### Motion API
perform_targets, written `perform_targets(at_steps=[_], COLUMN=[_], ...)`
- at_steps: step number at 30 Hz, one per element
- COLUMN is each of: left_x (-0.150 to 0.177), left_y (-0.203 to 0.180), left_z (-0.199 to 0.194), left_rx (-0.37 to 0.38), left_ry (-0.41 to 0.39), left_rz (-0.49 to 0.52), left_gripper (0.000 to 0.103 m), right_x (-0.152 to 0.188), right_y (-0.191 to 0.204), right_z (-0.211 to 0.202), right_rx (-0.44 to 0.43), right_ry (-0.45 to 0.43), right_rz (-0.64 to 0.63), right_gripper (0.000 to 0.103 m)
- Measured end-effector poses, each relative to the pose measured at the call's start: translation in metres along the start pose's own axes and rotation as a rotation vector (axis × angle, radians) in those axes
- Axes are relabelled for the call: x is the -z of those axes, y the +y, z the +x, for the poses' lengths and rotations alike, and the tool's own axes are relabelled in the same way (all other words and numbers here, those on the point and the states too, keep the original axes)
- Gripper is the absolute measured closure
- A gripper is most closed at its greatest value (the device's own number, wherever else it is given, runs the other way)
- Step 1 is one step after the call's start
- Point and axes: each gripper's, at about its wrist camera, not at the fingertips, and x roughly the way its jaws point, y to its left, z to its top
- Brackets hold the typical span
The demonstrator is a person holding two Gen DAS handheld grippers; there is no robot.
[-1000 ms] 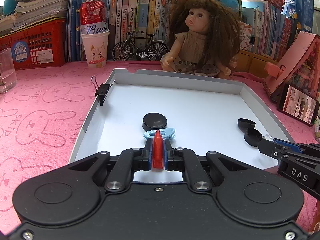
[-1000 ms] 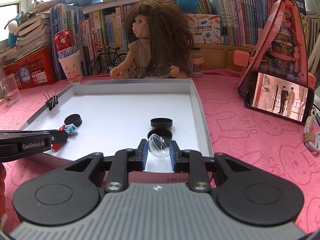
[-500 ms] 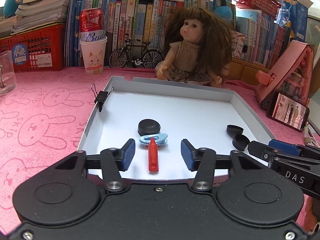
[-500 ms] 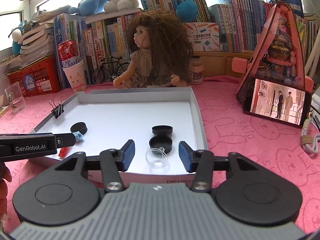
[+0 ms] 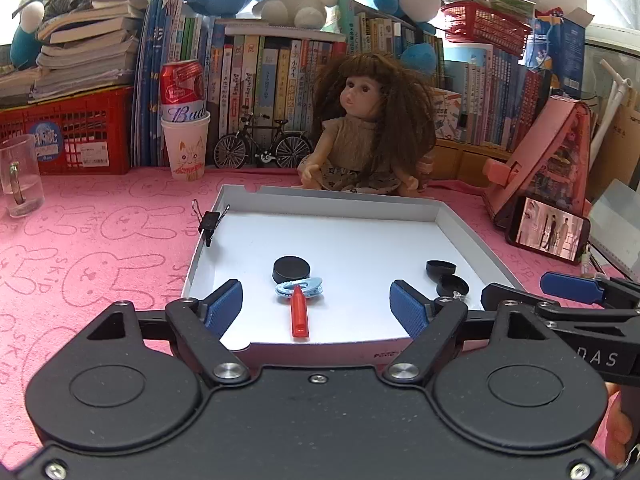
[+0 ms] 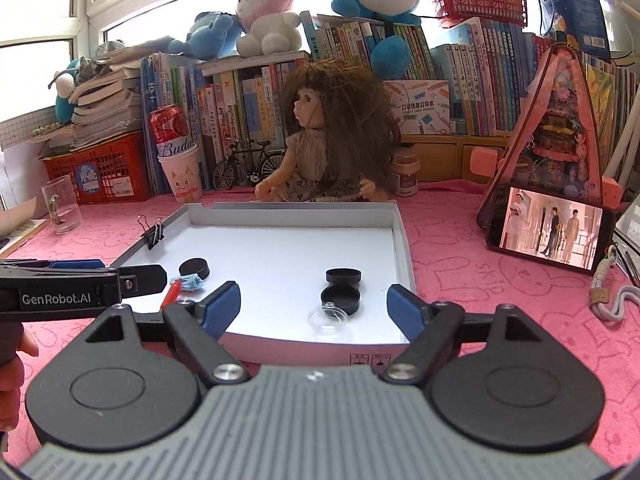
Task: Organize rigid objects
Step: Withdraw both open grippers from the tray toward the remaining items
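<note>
Left gripper wide apart, jaws just opened, nothing pressed between them. Red whistle lying flat on the tray floor ahead of that gap, its tip touching a pale blue clip; black puck just behind the clip.

Right gripper likewise spread, jaws just opened, pads clear of everything. Clear dome resting on the tray floor near the front wall, ahead of the gap, touching an open black cap; second black lid just behind that.

Binder clip clamped on the tray's left wall. Tray sitting on the pink-covered bench.

Beyond the tray: doll seated at the far wall, toy bike to its left, paper cup with a red can standing in it, glass at far left. Phone propped at right, screen lit.
</note>
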Motion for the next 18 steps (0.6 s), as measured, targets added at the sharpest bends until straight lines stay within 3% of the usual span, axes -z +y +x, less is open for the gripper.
perform_targets(at_steps=[18], left_x=[0.036], left_y=[-0.008], left_z=[-0.054], left_rx=[0.053], left_ry=[-0.021], left_rz=[0.056], left_gripper=[0.019], right_x=[0.020], right_y=[0.007], right_z=[-0.042], right_rx=[-0.050], right_ry=[-0.032], right_rz=[-0.016], right_gripper=[0.001])
